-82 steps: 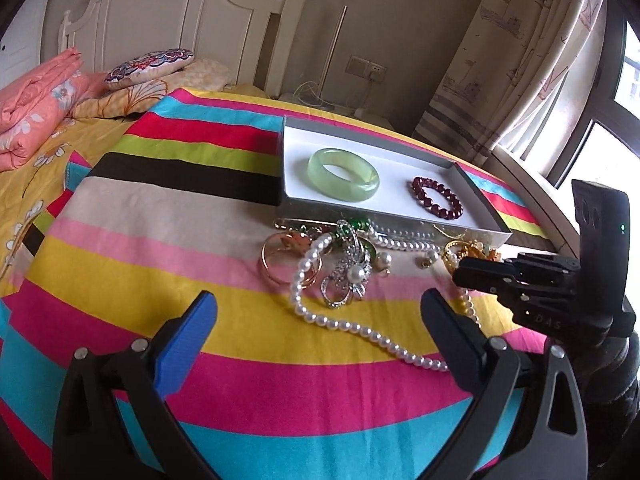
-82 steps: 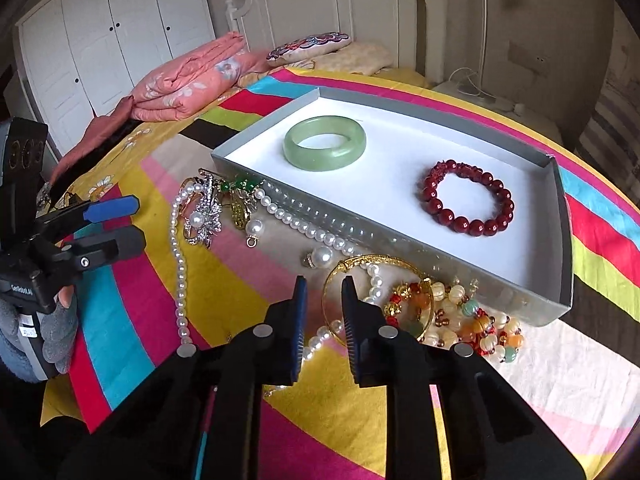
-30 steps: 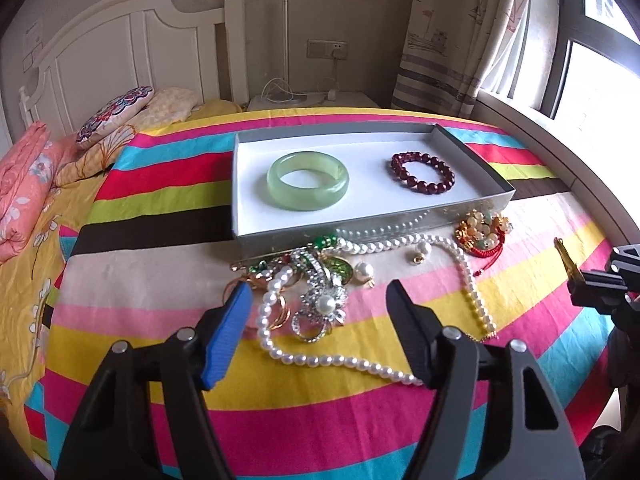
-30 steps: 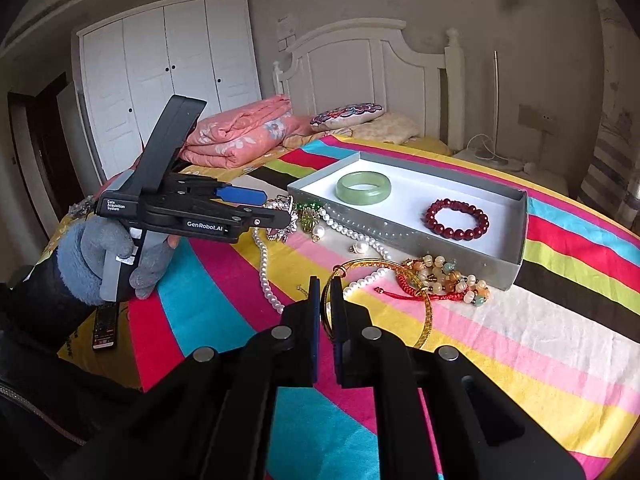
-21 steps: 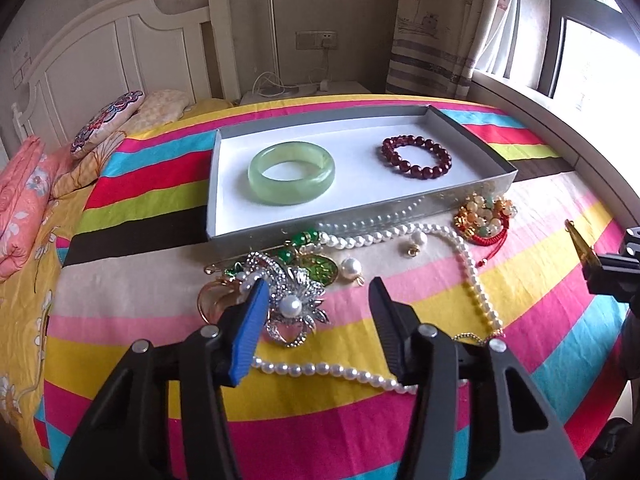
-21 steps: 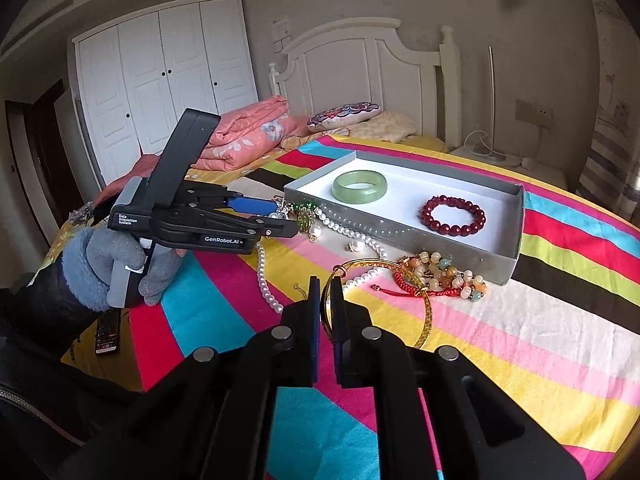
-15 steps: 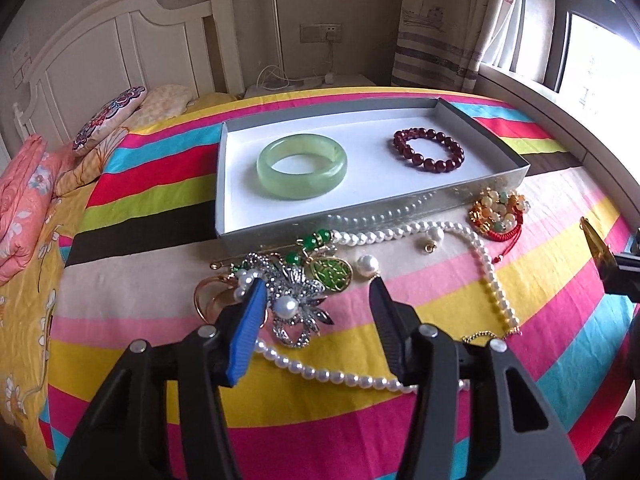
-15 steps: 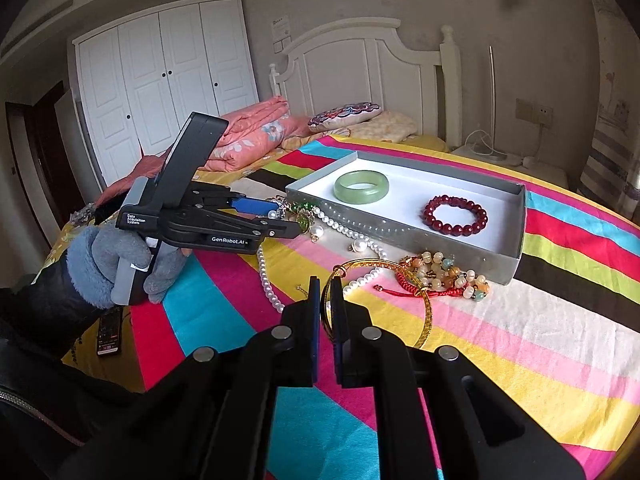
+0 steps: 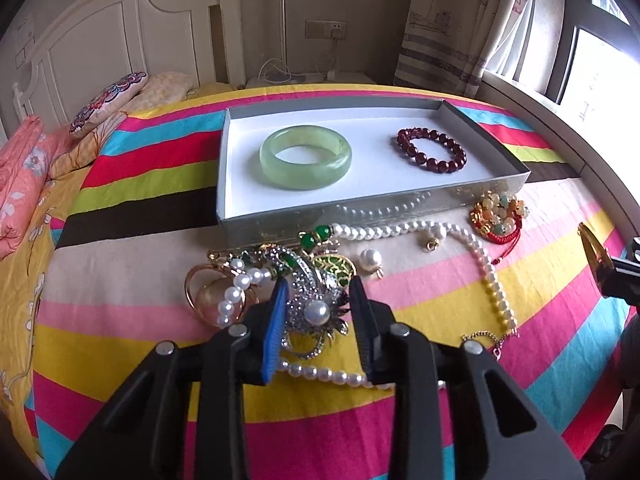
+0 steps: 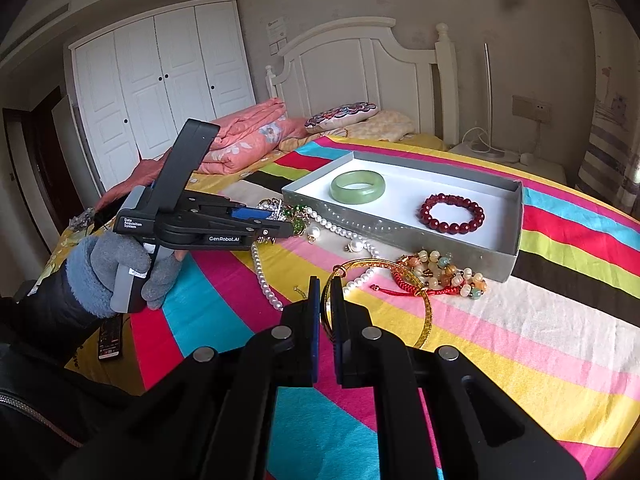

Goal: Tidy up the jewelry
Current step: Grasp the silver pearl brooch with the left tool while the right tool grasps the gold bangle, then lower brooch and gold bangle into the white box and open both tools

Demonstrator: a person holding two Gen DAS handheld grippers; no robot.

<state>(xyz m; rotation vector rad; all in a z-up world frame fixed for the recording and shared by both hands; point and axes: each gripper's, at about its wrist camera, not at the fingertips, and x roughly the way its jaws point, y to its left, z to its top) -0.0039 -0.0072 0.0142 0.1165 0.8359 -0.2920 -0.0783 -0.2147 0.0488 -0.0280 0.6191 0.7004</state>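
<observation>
Left gripper (image 9: 318, 312) straddles the silver brooch (image 9: 316, 304), jaws apart, not yet pinching, picking it from the tangled pearl necklace (image 9: 486, 276). Right gripper (image 10: 325, 312), clamped on the gold bangle (image 10: 400, 280), holds it clear, presumably bound for the tray (image 9: 360, 216).

Bangle (image 9: 305, 158) left of bead bracelet (image 9: 432, 149) in tray (image 9: 376, 212); brooch (image 9: 316, 312) before it

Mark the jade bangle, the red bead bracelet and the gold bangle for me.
Jade bangle (image 9: 306, 174): left wrist view, near side of its band.
Red bead bracelet (image 9: 437, 166): left wrist view, front beads.
Gold bangle (image 10: 427, 312): right wrist view, right side of the hoop.
</observation>
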